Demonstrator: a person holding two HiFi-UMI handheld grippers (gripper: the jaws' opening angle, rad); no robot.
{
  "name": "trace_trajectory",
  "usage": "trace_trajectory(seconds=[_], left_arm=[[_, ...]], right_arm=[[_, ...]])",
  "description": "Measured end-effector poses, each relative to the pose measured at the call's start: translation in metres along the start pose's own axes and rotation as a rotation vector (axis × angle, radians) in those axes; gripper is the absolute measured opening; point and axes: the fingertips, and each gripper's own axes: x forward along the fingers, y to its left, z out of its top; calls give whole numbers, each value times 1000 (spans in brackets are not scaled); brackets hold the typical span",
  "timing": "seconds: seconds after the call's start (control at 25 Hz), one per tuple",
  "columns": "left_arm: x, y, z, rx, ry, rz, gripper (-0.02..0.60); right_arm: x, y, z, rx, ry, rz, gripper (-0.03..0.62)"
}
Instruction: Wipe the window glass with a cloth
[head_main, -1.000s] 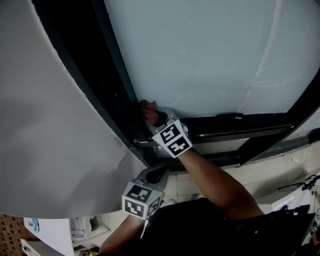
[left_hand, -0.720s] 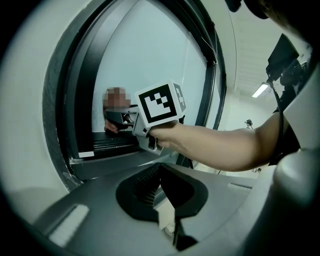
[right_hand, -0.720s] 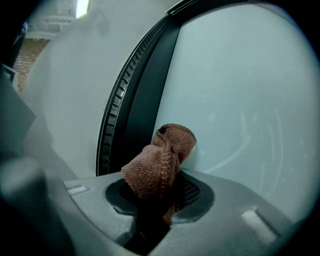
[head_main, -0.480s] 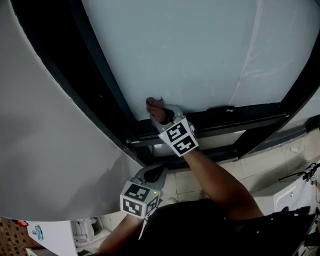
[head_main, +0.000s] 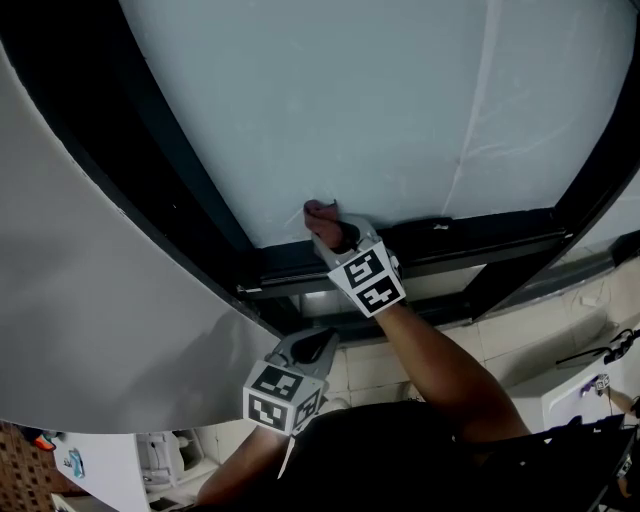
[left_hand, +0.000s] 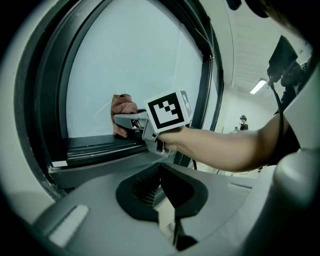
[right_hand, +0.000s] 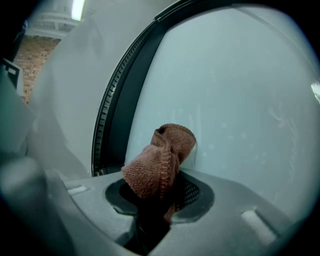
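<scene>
Brown cloth (head_main: 319, 211) shifted right from the dark frame (head_main: 180, 170) corner, now pressed to the window glass (head_main: 350, 110) at its lower edge, clamped in right gripper (head_main: 325, 225), left gripper (head_main: 314, 346) held lower, jaws together on nothing.

The pale, milky window glass (head_main: 380, 110) is the one bright field, lit softly and evenly with no glare. The black window frame (head_main: 180, 190) sinks to near-silhouette. Both gripper views bow hard, with dark vignetted corners. The brown knitted cloth (right_hand: 160, 160) is sharp — the nearest foreground blurs. A ceiling strip light (left_hand: 258, 86) glows, slightly blown out.
</scene>
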Motion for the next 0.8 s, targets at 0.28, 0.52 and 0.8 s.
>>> trace_trajectory(seconds=[0.28, 0.52, 0.8], left_arm=[[14, -16, 5, 16, 4, -17, 17], [23, -22, 11, 21, -2, -29, 17], [29, -24, 13, 17, -7, -29, 17]], right_arm=[[-21, -27, -15, 29, 18, -55, 106], [-24, -34, -22, 73, 21, -67, 106], [-23, -35, -23, 69, 18, -50, 106]])
